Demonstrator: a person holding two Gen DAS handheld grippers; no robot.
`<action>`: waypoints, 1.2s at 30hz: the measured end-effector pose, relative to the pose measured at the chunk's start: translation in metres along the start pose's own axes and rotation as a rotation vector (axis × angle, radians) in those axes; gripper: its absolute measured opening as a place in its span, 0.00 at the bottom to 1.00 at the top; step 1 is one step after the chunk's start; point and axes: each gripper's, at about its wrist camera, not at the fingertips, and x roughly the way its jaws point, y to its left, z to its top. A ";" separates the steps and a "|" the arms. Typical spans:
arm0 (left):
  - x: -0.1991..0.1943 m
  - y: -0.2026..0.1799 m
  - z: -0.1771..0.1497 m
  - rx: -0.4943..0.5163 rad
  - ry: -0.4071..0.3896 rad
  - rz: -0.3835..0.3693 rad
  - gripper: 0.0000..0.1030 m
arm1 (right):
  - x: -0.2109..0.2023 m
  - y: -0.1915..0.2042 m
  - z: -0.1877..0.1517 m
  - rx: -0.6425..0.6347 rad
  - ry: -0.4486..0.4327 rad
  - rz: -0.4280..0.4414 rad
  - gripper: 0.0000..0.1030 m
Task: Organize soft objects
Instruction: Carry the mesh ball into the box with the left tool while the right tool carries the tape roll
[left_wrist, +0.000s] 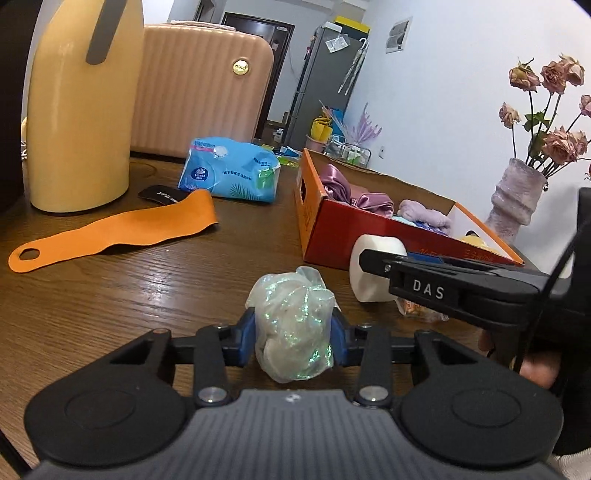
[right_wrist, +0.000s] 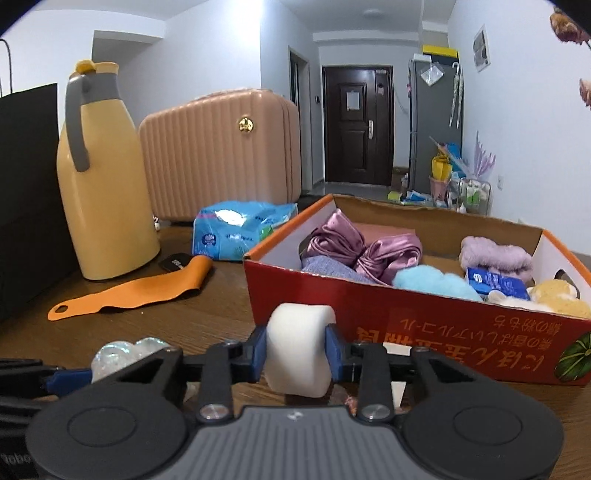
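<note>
My left gripper (left_wrist: 293, 338) is shut on a shiny iridescent plastic-wrapped bundle (left_wrist: 291, 325), just above the wooden table (left_wrist: 147, 280). My right gripper (right_wrist: 295, 350) is shut on a white sponge (right_wrist: 299, 347), close in front of the red-orange cardboard box (right_wrist: 406, 325). The sponge (left_wrist: 373, 273) and the right gripper also show in the left wrist view, right of the bundle. The bundle (right_wrist: 122, 352) shows at the left in the right wrist view. The box (left_wrist: 332, 232) holds a purple satin bow (right_wrist: 354, 247), a blue fluffy piece (right_wrist: 432, 282), a lilac plush item (right_wrist: 495, 254) and a yellow plush item (right_wrist: 561, 295).
A yellow thermos jug (right_wrist: 103, 184), a pink ribbed case (right_wrist: 221, 155), a blue tissue pack (left_wrist: 232, 170) and an orange strap (left_wrist: 118, 232) stand or lie on the table's left and back. A vase of dried roses (left_wrist: 517, 195) stands behind the box. A small snack packet (left_wrist: 417, 308) lies under the right gripper.
</note>
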 end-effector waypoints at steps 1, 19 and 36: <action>0.000 -0.001 0.000 0.005 -0.001 0.002 0.39 | -0.003 -0.001 0.000 0.012 0.000 0.008 0.29; -0.116 -0.111 -0.068 0.166 -0.040 -0.134 0.38 | -0.251 -0.039 -0.085 0.125 -0.099 -0.135 0.28; -0.116 -0.151 -0.010 0.269 -0.165 -0.155 0.38 | -0.277 -0.088 -0.054 0.150 -0.204 -0.109 0.28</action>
